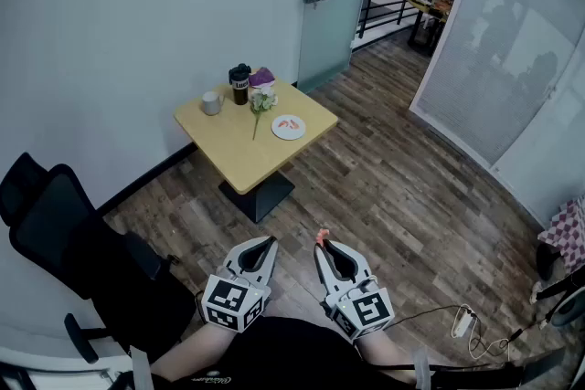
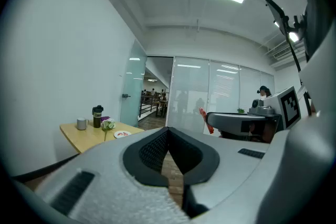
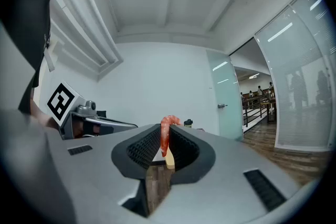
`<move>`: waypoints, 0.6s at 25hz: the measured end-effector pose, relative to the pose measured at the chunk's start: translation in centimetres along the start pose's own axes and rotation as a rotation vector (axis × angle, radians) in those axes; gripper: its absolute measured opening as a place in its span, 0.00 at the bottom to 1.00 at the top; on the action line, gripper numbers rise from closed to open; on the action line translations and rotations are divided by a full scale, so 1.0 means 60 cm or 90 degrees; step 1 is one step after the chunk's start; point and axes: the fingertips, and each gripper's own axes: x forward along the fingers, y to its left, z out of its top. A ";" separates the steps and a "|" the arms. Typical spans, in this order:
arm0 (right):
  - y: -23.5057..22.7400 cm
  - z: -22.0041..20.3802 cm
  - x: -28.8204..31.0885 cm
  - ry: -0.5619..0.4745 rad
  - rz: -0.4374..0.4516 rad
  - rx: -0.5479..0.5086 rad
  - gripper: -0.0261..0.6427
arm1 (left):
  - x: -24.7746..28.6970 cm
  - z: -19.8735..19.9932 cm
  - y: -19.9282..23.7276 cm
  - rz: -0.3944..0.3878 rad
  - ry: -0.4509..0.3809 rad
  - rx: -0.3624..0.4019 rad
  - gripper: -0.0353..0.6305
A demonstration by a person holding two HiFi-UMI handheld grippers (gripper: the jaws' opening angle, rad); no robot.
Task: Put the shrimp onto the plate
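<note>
My right gripper (image 3: 166, 136) is shut on an orange-pink shrimp (image 3: 166, 136); the shrimp (image 1: 322, 237) pokes up past the jaw tips of the right gripper (image 1: 322, 244) in the head view. My left gripper (image 1: 271, 243) is shut with nothing between its jaws, and it shows as the left gripper (image 2: 169, 132) in its own view. Both are held close to my body, well short of the wooden table (image 1: 239, 151). On that table lies a white plate (image 1: 289, 127) with something red on it, and the plate (image 2: 122, 134) appears small in the left gripper view.
The table also carries a grey cup (image 1: 211, 103), a dark tumbler (image 1: 239, 84), a purple thing (image 1: 262, 77) and a white flower (image 1: 260, 102). A black office chair (image 1: 69, 237) stands at my left. A white cable (image 1: 466, 324) lies on the wooden floor at my right.
</note>
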 end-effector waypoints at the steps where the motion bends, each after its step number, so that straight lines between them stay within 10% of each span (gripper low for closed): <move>1: -0.003 0.000 -0.002 0.000 -0.002 0.003 0.12 | 0.001 0.004 -0.002 -0.001 -0.002 0.000 0.05; 15: -0.029 -0.010 -0.014 0.011 0.001 0.021 0.11 | 0.026 -0.003 -0.018 0.007 -0.003 -0.004 0.05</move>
